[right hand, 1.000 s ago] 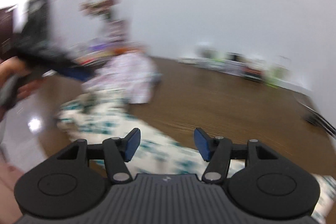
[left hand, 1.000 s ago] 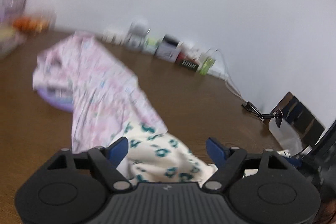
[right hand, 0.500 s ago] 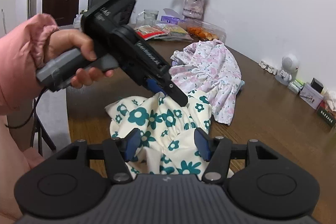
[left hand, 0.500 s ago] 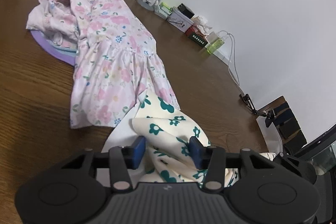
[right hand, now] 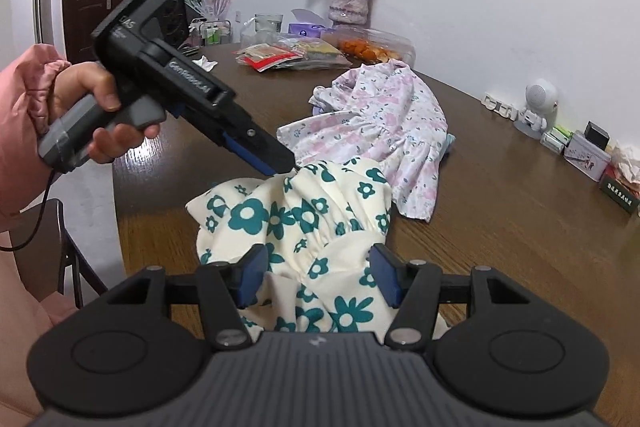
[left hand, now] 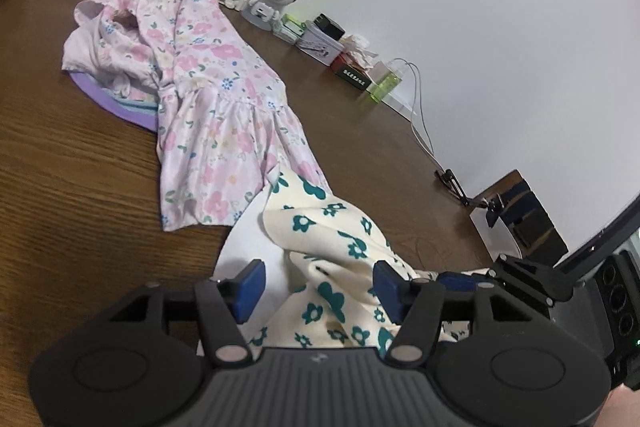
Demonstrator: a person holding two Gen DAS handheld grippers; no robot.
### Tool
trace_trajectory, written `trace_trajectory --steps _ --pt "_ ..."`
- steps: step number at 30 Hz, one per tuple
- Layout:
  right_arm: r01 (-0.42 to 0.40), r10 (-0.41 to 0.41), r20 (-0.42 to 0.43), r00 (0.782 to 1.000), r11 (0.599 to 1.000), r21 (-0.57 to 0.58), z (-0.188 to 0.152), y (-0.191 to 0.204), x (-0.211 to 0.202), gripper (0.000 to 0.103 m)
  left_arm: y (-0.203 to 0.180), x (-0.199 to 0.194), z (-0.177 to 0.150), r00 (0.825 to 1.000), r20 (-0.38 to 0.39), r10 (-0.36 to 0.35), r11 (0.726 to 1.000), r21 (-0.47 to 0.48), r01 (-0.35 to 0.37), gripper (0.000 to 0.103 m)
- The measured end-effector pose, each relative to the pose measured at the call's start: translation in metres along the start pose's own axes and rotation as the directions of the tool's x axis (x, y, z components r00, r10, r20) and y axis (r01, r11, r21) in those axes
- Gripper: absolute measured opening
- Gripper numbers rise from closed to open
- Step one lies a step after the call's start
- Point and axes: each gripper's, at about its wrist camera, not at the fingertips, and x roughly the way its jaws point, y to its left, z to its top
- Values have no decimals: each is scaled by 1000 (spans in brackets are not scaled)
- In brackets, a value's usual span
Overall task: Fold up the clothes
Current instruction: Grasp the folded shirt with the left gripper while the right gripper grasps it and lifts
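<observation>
- Cream garment (right hand: 304,223) with green flowers lies bunched on the surface (right hand: 500,227), its lower part hidden under my grippers.
- Left gripper (left hand: 318,287) is opening, right gripper (right hand: 318,277) parted; cloth sits between both, unpinched.
- Two garments: pink floral dress (left hand: 208,115) lies beyond.

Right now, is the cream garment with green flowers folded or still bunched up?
Bunched, not folded: the cream garment lies crumpled in gathered ridges on the table, part of its plain underside showing.
</observation>
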Motion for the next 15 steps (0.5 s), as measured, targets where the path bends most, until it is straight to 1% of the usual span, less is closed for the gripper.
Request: trace_trajectory --steps 2,3,5,6,7,9,10,11,15 --pt "3 -3 2 1000 1000 5 0 1 1 58 -4 4 1 999 -4 37 999 31 -36 57" --pt "7 -7 4 1000 1000 5 0 2 0 58 -5 5 2 999 -7 44 998 45 -43 56" --pt "15 -15 9 1000 1000 3 1 4 -1 58 -8 9 3 998 -13 54 996 73 -53 47" --pt "21 -21 10 1000 1000 5 0 5 -2 58 -9 11 3 998 -16 59 995 87 -58 45" --pt "27 -27 11 1000 1000 6 0 5 -3 58 -10 12 4 998 -19 65 993 100 -63 41" --pt "35 -35 8 999 999 12 0 5 -3 58 -13 15 5 998 -17 67 991 119 -64 21" --pt "37 -38 6 999 999 15 -1 5 -3 58 -13 16 5 998 -12 62 991 123 -60 2" --pt "40 -40 4 999 999 18 -1 4 -3 58 -14 16 6 998 -6 57 990 126 -56 2" --pt "37 -37 -8 999 999 10 0 5 1 58 -27 9 6 996 63 57 986 150 -66 1"
